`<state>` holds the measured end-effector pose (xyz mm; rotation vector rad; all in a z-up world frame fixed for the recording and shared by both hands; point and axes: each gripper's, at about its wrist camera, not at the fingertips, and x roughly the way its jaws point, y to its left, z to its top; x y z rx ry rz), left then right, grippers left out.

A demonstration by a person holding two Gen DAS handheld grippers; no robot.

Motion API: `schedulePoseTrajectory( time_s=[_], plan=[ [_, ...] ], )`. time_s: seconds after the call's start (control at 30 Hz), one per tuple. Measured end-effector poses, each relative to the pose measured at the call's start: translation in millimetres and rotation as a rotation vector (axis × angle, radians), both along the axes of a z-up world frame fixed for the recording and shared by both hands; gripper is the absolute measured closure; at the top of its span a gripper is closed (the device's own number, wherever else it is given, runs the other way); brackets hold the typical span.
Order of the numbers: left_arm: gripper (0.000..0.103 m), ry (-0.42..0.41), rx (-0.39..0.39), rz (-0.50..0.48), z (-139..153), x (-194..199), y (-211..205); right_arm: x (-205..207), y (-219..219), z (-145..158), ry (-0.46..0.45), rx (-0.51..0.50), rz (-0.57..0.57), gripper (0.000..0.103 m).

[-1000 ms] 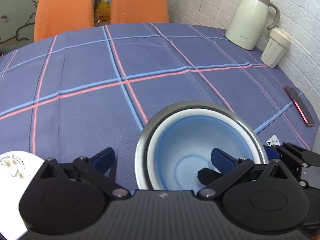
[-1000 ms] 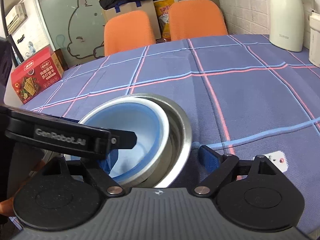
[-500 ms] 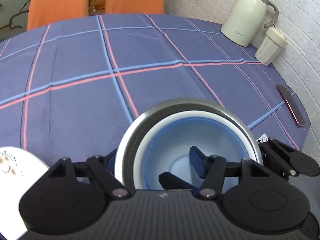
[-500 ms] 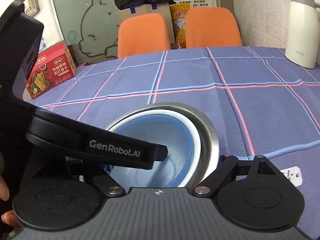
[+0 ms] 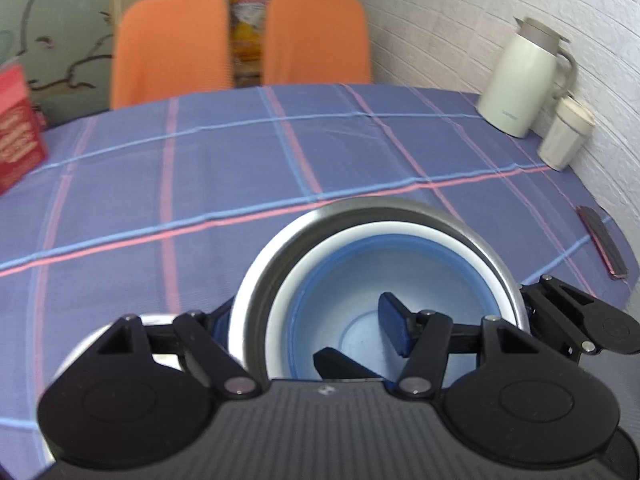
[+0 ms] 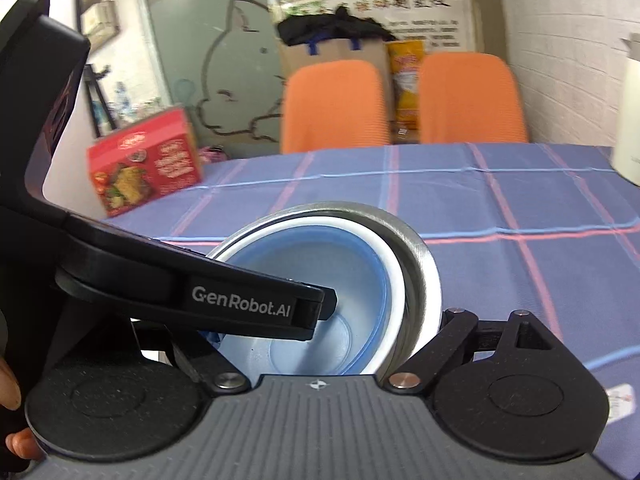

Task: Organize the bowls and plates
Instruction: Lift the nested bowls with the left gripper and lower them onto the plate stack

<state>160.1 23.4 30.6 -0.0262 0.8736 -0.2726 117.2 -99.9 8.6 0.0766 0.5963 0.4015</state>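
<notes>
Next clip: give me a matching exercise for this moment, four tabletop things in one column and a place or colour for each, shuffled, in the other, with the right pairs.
Things:
1. blue bowl
2. steel bowl
3. white thermos jug
4. red box

Place or colour:
A. at the table's far right, by the brick wall
B. nested inside a white bowl
C. at the table's left edge
D. outermost of the stacked bowls, brushed metal rim

Pairs: 1-B, 2-D, 3-A, 4-C

Both wrist views—close, facing chairs—share the nested bowls (image 5: 384, 280).
</notes>
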Motion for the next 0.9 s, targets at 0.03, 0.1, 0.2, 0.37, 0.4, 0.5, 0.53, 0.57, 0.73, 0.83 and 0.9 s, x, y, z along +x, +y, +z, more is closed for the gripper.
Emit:
schedulePoseTrajectory(
  time_s=[0.03,0.1,0.2,0.37,0.4,0.5,0.53,0.57,0.73,0.83,0.9],
  plan=[
    [0.042,-0.004,0.013,0.027,1.6,-5.2,10.5,-0.9,9.7,0.1,-0.003,0.011,0.026,0.027],
    [0.042,0.003,0.034,0.087,2.4,-13.8,32.2,-2.2,29.3,-1.3,0.006,0.031,0.08,0.027],
    [0.042,0.025,0.049,0.149,-2.4,-26.8,60.8,-6.3,55.5,-5.6,0.029,0.044,0.151,0.027],
    [0.042,0.073,0.03,0.212,-20.8,-39.1,97.4,-13.5,86.2,-16.1,0.081,0.027,0.224,0.027],
    [0.042,0.079,0.023,0.215,-24.3,-38.8,100.9,-13.7,89.7,-18.0,0.089,0.021,0.227,0.027],
    [0.041,0.075,0.003,0.206,-32.5,-37.9,105.4,-13.5,96.3,-22.8,0.111,0.008,0.218,0.026],
    [0.041,0.061,0.005,0.199,-32.5,-37.7,104.2,-12.8,95.4,-25.1,0.122,0.019,0.213,0.026],
    [0.04,0.049,0.009,0.193,-32.2,-37.9,103.6,-10.1,94.2,-26.9,0.136,0.031,0.21,0.026],
    [0.015,0.012,-0.008,0.168,-33.2,-39.0,104.3,-10.0,95.7,-29.2,0.127,0.012,0.214,0.028],
    [0.007,-0.055,-0.023,0.197,-25.0,-43.6,108.6,-7.3,86.2,-24.2,0.123,0.05,0.18,0.028],
    [0.003,-0.116,-0.032,0.226,-14.6,-47.7,113.1,-8.3,79.0,-19.2,0.105,0.053,0.148,0.028]
  ],
)
